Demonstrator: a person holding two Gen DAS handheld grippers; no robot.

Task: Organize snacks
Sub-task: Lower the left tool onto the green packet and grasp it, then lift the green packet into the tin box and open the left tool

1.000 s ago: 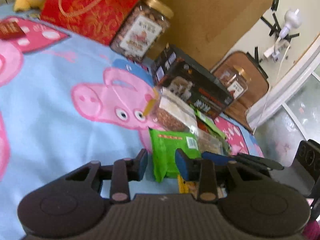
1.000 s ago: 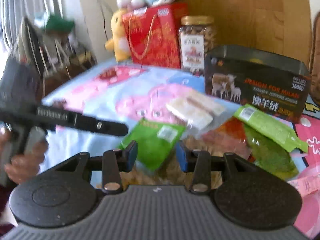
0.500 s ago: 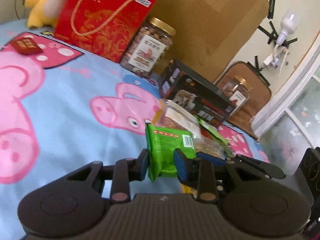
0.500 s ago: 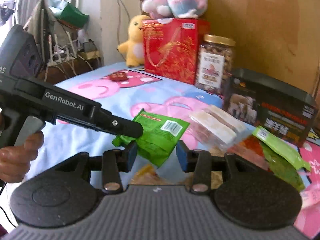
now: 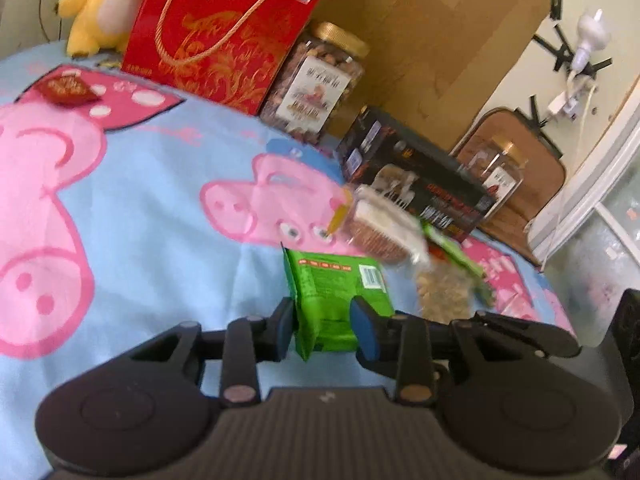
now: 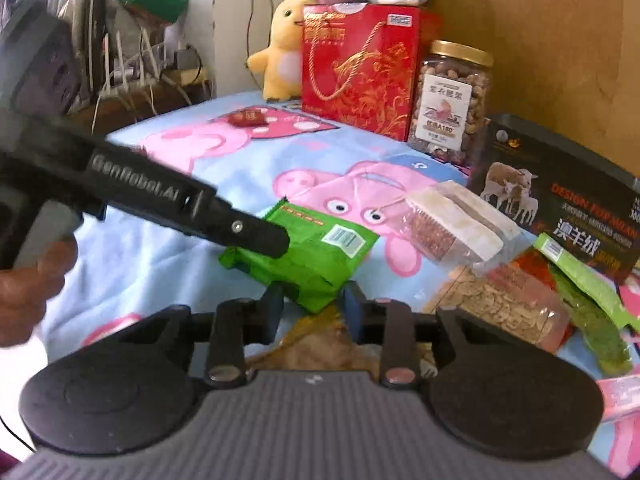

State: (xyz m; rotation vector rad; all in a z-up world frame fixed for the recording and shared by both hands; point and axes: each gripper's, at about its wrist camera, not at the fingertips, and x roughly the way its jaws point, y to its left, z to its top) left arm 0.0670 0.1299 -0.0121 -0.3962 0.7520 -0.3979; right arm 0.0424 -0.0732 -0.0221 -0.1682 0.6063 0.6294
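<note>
L gripper [image 5: 323, 320] clamped on green snack packet [image 5: 334, 294], lifted over blanket [image 5: 140, 216], R gripper [image 6: 313, 306] closing in, packet corner betw. fingers, contact unclear, jar [image 6: 450, 98] full of nuts at back

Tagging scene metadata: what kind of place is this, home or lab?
Most likely a home, probably a bed or table under a cartoon pig blanket. Plush toys stand at the back beside a red gift bag and a jar of nuts, and a cluttered side shelf is nearby.
</note>
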